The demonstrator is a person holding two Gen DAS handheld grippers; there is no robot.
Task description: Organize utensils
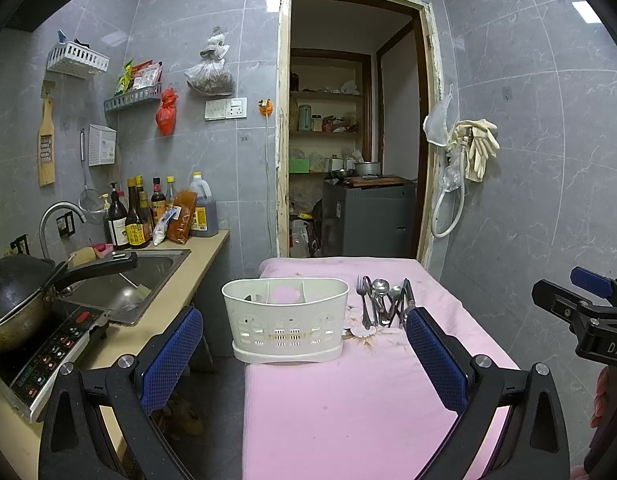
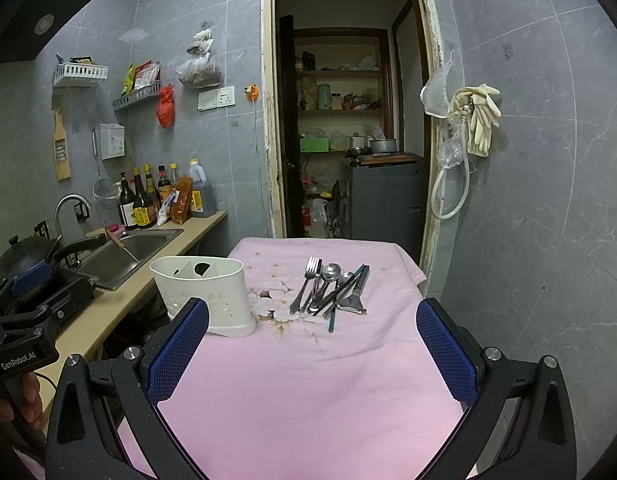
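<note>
Cutlery [image 2: 332,288] is heaped in a loose pile on the pink cloth [image 2: 308,380], toward the far right of the table, with a fork [image 2: 308,280], spoons, dark chopsticks and what looks like a peeler crossed over one another. The white holder [image 2: 204,292] is stood on the same cloth to the left of the pile, near it but apart, close to the table's left edge; its inside is seen to be divided into compartments, and nothing can be made out in them from these views.

No piece appears to have been sorted, so the task is judged to be at its very start. The left gripper [image 1: 304,356] is held wide, with nothing between its blue pads, and is faced at the holder. The right gripper [image 2: 312,348] is likewise spread wide and bare, and is pointed at the pile from well back.

A single piece would have to be singled out next, and the overlap is judged to be the difficulty: the chopsticks are laid across the spoons, so an outer piece such as the fork is probably easier to lift cleanly.

Open cloth is left between the grippers and both things, so approach room is ample. The holder is set near the table edge beside the counter [image 1: 176,304], and could be nudged off if pushed leftward. The wall [image 2: 528,240] is close on the right.
</note>
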